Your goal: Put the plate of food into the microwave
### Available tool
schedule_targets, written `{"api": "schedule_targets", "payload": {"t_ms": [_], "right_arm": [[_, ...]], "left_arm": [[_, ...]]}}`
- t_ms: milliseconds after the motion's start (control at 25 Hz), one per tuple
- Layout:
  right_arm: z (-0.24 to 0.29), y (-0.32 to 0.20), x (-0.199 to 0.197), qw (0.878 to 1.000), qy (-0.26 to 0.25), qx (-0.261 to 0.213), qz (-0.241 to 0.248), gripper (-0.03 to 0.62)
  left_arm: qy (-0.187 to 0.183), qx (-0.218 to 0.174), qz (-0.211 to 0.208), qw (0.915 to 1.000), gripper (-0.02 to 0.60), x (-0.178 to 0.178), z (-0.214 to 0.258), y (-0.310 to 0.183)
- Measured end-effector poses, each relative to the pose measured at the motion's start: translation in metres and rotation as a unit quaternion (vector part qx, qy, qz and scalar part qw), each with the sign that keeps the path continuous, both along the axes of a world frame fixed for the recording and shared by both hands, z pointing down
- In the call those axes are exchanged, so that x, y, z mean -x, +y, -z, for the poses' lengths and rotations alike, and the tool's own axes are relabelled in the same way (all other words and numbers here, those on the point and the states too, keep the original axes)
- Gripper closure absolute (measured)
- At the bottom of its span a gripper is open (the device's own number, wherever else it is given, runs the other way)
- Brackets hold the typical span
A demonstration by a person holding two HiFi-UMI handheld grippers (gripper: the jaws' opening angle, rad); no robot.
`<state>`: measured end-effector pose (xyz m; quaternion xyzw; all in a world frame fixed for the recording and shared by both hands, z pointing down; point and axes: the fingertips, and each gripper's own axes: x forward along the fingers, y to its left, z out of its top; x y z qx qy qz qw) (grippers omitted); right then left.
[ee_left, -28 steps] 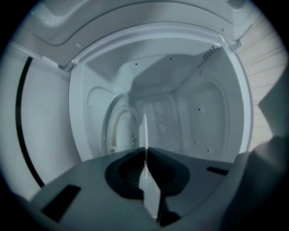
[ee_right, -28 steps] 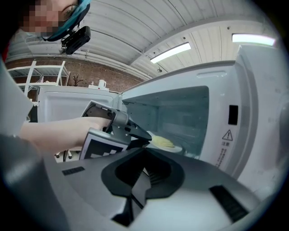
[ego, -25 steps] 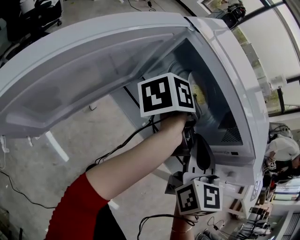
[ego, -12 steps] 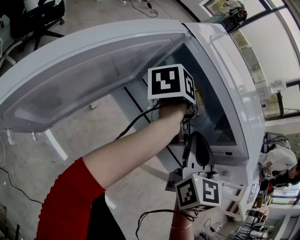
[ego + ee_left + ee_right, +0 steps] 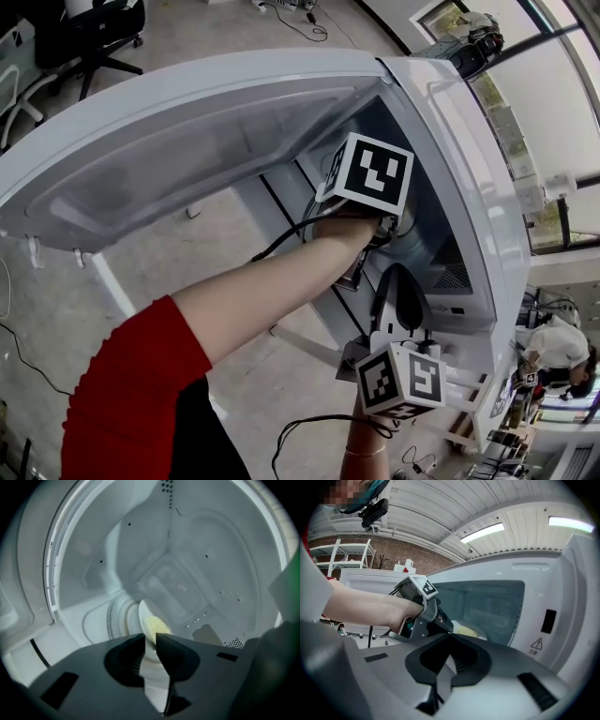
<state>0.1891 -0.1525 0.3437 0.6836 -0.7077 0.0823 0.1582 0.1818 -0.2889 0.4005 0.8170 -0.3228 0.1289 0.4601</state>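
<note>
The white microwave [image 5: 469, 159] stands with its door [image 5: 187, 141] swung wide. My left gripper [image 5: 150, 637] reaches into the cavity, its marker cube [image 5: 370, 173] at the opening. A white plate [image 5: 144, 617] with yellow food [image 5: 157, 626] sits over the glass turntable [image 5: 115, 616], its near rim between my left jaws. Those jaws are opening, with a slim gap on each side of the rim. In the right gripper view the food [image 5: 467, 630] shows just past the left gripper [image 5: 440, 618]. My right gripper [image 5: 449, 641] waits outside, below the opening, shut and empty.
The open door hangs over the floor at the left. The control panel [image 5: 469, 307] lies right of the cavity. A black cable [image 5: 281, 246] trails from the left gripper. Chairs [image 5: 103, 28] and a cluttered desk [image 5: 553, 394] stand farther off.
My left gripper has pushed deeper into the microwave, its cube shifting up and right. The plate no longer shows in the head view. The right gripper has barely moved.
</note>
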Motion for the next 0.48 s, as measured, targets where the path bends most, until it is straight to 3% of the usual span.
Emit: {"api": "schedule_targets", "payload": {"t_ms": [160, 480], "right_arm": [[-0.0021, 0.0004, -0.0008, 1.000, 0.001, 0.002, 0.003, 0.582], [-0.0036, 0.0017, 0.0010, 1.000, 0.004, 0.004, 0.006, 0.582]], "left_arm": [[-0.050, -0.041, -0.021, 0.9977, 0.494, 0.0004, -0.0024, -0.0003], [-0.094, -0.084, -0.040, 0.9912, 0.477, 0.0009, -0.0039, -0.0037]]}}
